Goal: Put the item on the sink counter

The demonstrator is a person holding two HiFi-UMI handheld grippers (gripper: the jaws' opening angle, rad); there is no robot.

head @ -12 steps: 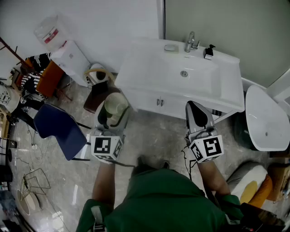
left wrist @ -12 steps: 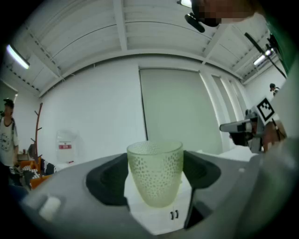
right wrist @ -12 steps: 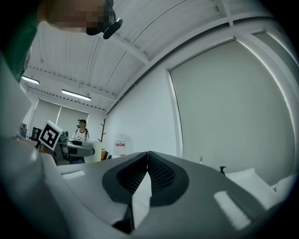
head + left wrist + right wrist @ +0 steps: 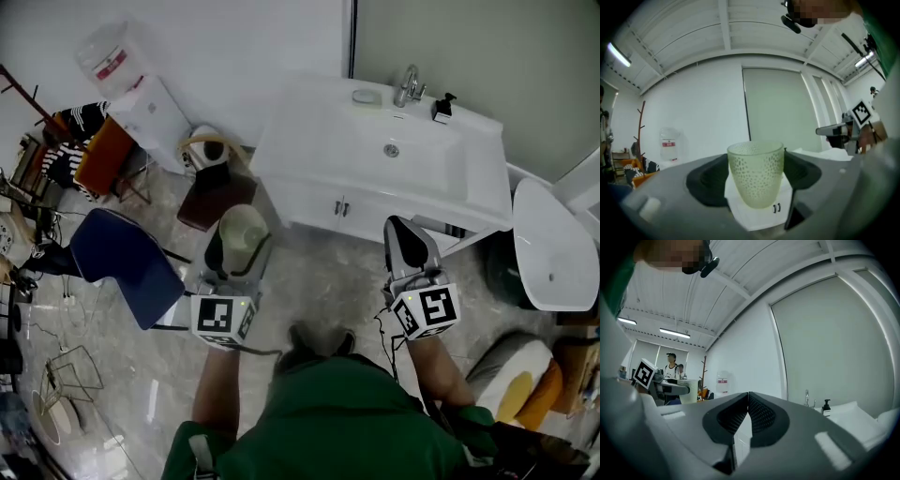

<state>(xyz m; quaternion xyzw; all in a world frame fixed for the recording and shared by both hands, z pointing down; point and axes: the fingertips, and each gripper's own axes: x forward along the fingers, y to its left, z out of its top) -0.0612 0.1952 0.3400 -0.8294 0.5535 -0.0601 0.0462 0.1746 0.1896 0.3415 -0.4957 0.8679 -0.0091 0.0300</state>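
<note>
Left of left claw [image 4: 238, 247]: blue chair [image 4: 122, 267] on the floor. Left claw held level, grasping pale green dimpled cup [image 4: 755, 173]; cup upright, pads [image 4: 708, 180] pressing both its sides. Ahead of both claws, well apart from cup: white sink worktop [image 4: 300, 141], with tap [image 4: 407, 86] and soap bottle [image 4: 441, 108] at its far edge. Right claw [image 4: 748, 401] held level, clenched, pads meeting, nothing between, aimed toward worktop front.
</note>
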